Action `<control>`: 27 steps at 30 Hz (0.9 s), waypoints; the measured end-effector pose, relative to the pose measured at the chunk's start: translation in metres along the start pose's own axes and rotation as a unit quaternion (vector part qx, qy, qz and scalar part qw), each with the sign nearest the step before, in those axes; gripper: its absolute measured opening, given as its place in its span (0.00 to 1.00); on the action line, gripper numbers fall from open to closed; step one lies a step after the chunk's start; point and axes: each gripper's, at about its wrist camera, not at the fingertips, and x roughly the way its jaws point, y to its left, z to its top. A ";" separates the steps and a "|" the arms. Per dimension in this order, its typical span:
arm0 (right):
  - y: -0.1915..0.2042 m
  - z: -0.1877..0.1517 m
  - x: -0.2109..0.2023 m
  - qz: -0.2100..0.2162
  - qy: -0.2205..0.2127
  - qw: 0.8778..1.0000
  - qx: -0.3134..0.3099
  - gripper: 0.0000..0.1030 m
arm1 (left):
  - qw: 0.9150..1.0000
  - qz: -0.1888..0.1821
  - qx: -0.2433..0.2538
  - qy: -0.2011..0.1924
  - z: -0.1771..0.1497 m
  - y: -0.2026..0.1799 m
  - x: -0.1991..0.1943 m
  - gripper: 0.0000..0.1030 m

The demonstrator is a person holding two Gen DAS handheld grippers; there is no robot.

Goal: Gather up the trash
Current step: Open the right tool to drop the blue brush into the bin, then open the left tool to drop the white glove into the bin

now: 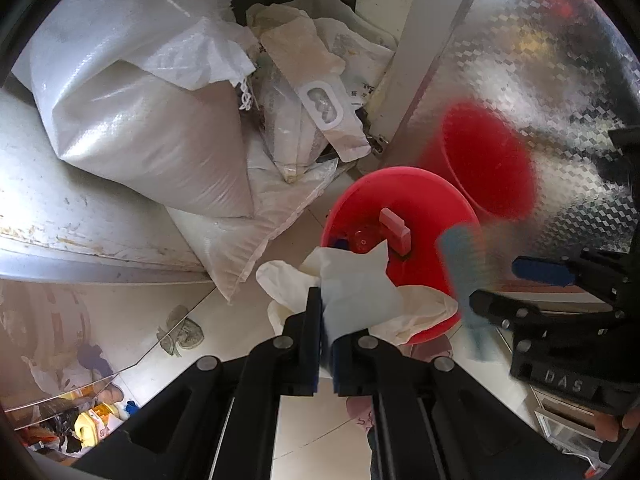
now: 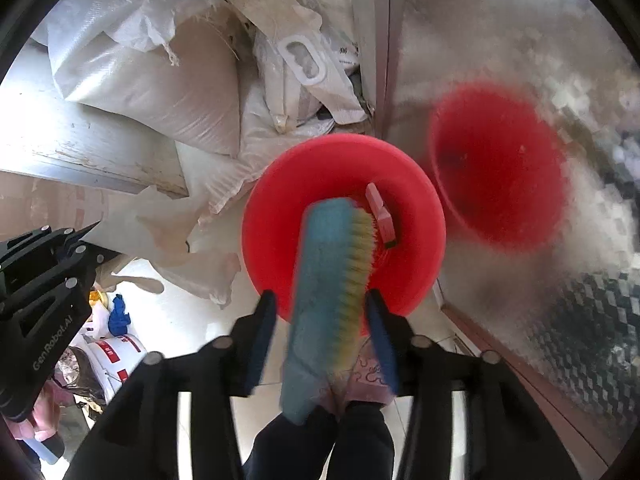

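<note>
**Asker:** What have you got in each hand, and why hold it that way?

**Me:** My left gripper is clamped on a pale crumpled paper sheet with a cream rubber glove bunched against it. I hold the wad right over the near rim of the round red plastic bucket, so I judge it would fall inside, not onto the tiled floor. My right gripper has its jaws set wide. The blue-backed scrubbing brush with yellow bristles sits between them, motion-blurred and tilted. Whether either pad touches it, I cannot tell; it may be dropping free.

**Asker:** So where is the trash going, and what is already in there?

**Me:** Into that bucket, which stands on the floor against a shiny patterned metal panel. The second red shape on the panel is the bucket's reflection. Inside I can see a pink rectangular block, something small and red beside it, and a bit of blue near the rim. The brush hangs over the opening, so it should join them.

**Asker:** And the rest of the mess?

**Me:** Stuffed white woven sacks lean in the corner behind the bucket, with a dirty handled bag on top. Those I take for storage, too bulky for this bucket.
</note>
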 end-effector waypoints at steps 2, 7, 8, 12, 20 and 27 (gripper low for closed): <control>-0.001 -0.001 -0.002 -0.009 -0.004 1.000 0.008 0.74 | 1.000 -0.002 0.005 0.002 0.000 -0.003 0.001 0.03; -0.006 -0.005 -0.006 -0.023 -0.013 0.999 0.027 0.85 | 1.000 -0.003 0.023 0.007 0.001 -0.009 0.003 0.03; -0.007 -0.006 -0.007 -0.024 -0.013 0.999 0.031 0.86 | 1.000 -0.003 0.027 0.007 0.002 -0.010 0.003 0.03; -0.013 -0.010 -0.007 -0.023 -0.012 0.998 0.051 0.86 | 0.999 -0.005 0.048 0.008 0.005 -0.018 0.005 0.03; -0.023 -0.014 -0.009 -0.024 -0.013 0.996 0.082 0.86 | 0.997 -0.016 0.065 0.025 0.008 -0.029 0.018 0.04; -0.030 -0.012 -0.008 -0.033 -0.016 0.995 0.097 0.86 | 0.997 -0.024 0.065 0.038 0.008 -0.035 0.029 0.31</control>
